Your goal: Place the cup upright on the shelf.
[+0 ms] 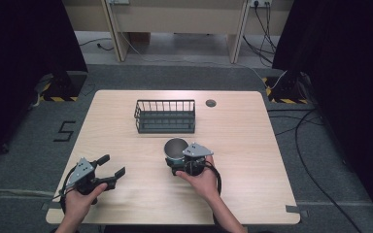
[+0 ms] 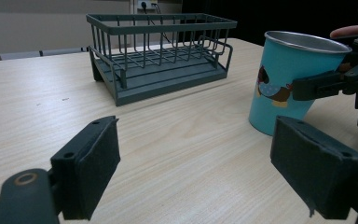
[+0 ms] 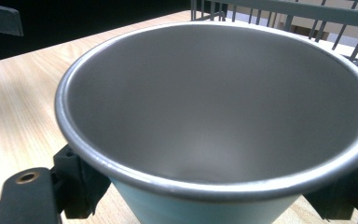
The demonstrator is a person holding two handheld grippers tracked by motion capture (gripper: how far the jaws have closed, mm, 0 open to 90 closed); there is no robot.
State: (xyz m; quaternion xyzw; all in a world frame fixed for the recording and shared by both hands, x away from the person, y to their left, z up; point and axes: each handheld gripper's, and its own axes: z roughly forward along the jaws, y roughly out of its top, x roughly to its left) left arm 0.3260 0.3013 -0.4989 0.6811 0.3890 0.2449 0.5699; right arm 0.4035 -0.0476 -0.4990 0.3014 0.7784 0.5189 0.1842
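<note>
Two grippers: the right gripper [image 1: 178,162] clasped the cup [image 1: 175,148] before the rack [image 1: 165,116], ready for lifting; the left gripper [image 1: 110,171] waited, fingers spread.

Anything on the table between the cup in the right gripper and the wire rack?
Nothing visible. The teal metal cup, between the right gripper fingers, has bare wood between it and the dark green wire rack. The left gripper sits well off to the side.

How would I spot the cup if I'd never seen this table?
Find the wooden table, then the dark wire basket near its far edge. Just in front stands the cup, upright between the right tongs: turquoise outside, bare metal inside, with a cartoon figure.
</note>
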